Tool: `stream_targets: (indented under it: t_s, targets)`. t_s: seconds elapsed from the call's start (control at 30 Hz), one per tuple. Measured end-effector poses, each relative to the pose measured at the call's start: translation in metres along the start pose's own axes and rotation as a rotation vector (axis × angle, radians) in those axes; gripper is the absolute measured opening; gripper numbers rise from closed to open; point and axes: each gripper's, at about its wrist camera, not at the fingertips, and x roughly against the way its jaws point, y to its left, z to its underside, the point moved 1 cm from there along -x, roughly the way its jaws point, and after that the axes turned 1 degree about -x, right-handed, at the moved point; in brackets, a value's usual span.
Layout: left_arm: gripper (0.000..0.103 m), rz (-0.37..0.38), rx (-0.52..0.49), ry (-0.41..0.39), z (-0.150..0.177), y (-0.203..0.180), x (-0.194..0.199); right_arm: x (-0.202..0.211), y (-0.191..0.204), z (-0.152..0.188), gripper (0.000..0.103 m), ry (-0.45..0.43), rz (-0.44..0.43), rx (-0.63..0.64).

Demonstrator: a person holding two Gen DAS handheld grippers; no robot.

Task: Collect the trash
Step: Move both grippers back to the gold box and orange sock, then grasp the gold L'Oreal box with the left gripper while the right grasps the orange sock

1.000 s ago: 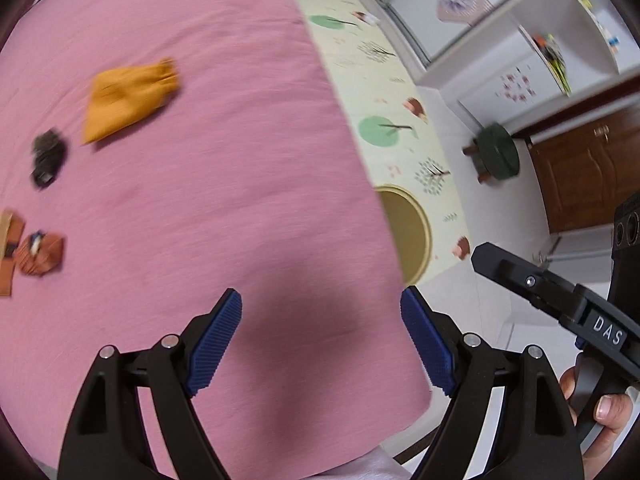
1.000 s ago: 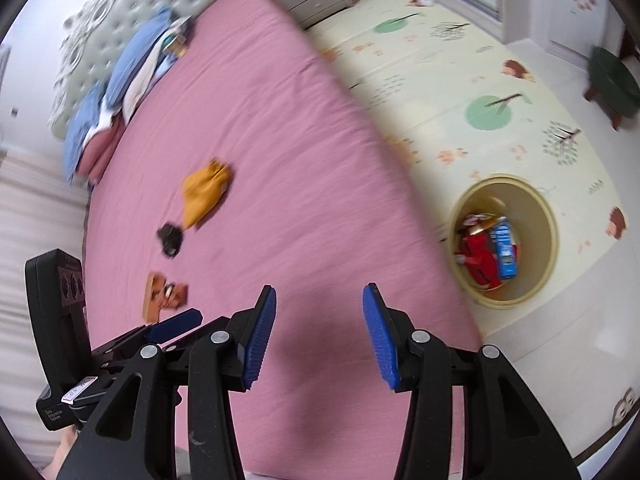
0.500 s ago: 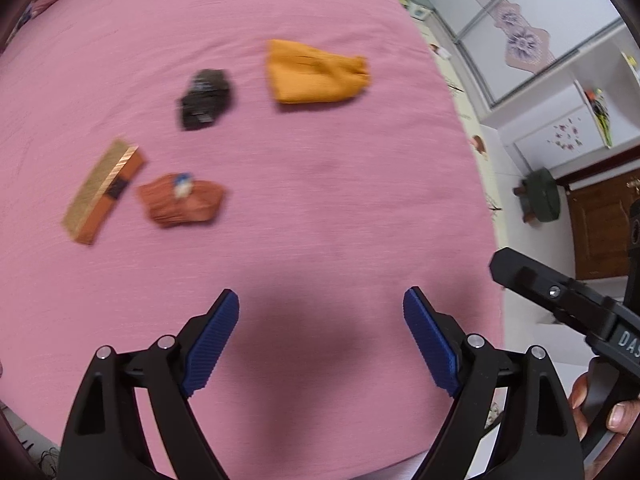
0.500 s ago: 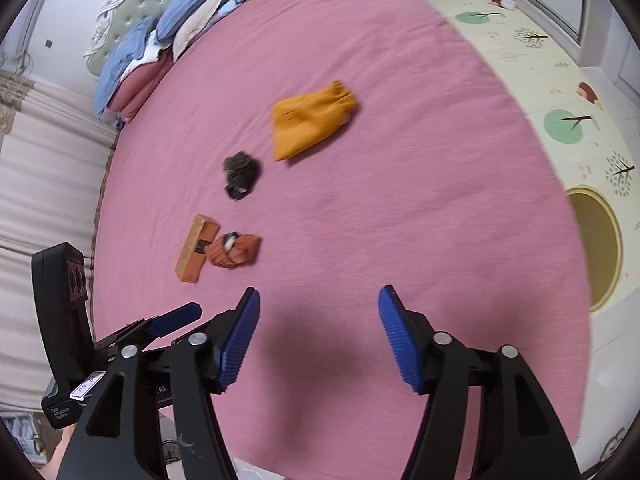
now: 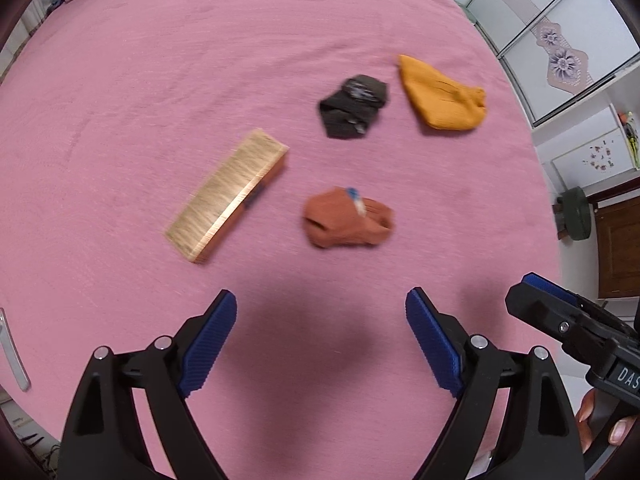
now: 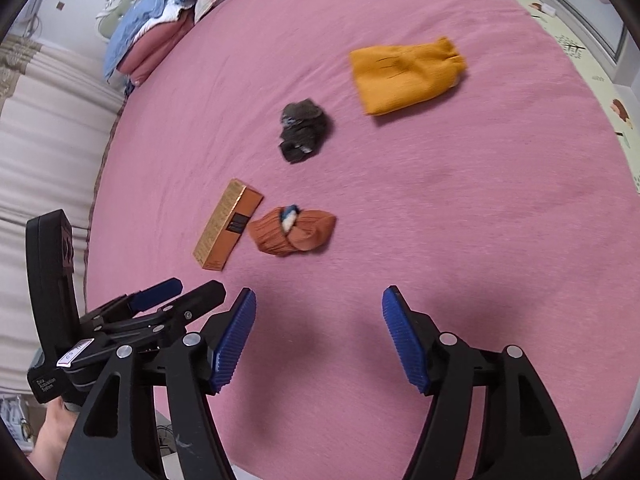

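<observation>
Several items lie on the pink bed [image 5: 160, 60]: a gold-orange box [image 5: 226, 194], a rust-orange crumpled cloth [image 5: 346, 220], a black crumpled piece [image 5: 354, 106] and a yellow-orange cloth pouch [image 5: 442, 96]. The right wrist view shows the same box [image 6: 228, 224], rust cloth [image 6: 292, 230], black piece [image 6: 304, 130] and yellow pouch [image 6: 404, 74]. My left gripper [image 5: 320, 344] is open and empty, hovering short of the rust cloth. My right gripper [image 6: 318, 336] is open and empty, also short of it. Each gripper shows at the other view's edge.
Pillows and folded bedding [image 6: 168, 20] lie at the bed's head. A patterned play mat [image 6: 592, 52] covers the floor past the bed's right side. A dark green stool [image 5: 576, 218] and a wooden door [image 5: 620, 248] stand to the right.
Both grippers have swung from the bed's right edge and floor bin toward the bed's middle. The items now lie closer and more centred. Both stay open.
</observation>
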Motion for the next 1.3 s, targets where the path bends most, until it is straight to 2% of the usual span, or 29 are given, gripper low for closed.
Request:
stream_targets:
  t_s: [0.13, 0.53, 0.8, 0.83, 0.87, 0.97, 1.07, 1.17, 1.3]
  targets:
    - [0.086, -0.011, -0.013, 0.003, -0.010, 0.023, -0.010, -0.021, 0.015, -0.007, 0.072, -0.004, 0.017, 0.003]
    - [0.086, -0.056, -0.062, 0.036, -0.044, 0.068, -0.057, -0.085, 0.035, -0.027, 0.072, 0.056, 0.045, 0.003]
    - [0.086, -0.044, -0.082, 0.046, -0.064, 0.083, -0.088, -0.123, 0.043, -0.037, 0.073, 0.083, 0.084, 0.020]
    - [0.085, -0.041, -0.082, 0.049, -0.066, 0.084, -0.091, -0.127, 0.043, -0.038, 0.073, 0.079, 0.093, 0.023]
    - [0.079, -0.039, -0.082, 0.051, -0.067, 0.084, -0.094, -0.128, 0.043, -0.039, 0.072, 0.078, 0.101, 0.023]
    - [0.057, -0.032, -0.065, 0.077, -0.070, 0.089, -0.104, -0.133, 0.041, -0.041, 0.063, 0.083, 0.111, 0.017]
    - [0.049, -0.054, -0.062, 0.084, -0.072, 0.091, -0.107, -0.134, 0.040, -0.041, 0.050, 0.096, 0.114, 0.030]
    - [0.045, -0.057, -0.036, 0.090, -0.073, 0.092, -0.105, -0.131, 0.038, -0.040, 0.038, 0.104, 0.110, 0.047]
    - [0.044, -0.012, 0.037, 0.094, -0.071, 0.098, -0.099, -0.121, 0.035, -0.040, 0.032, 0.108, 0.092, 0.051]
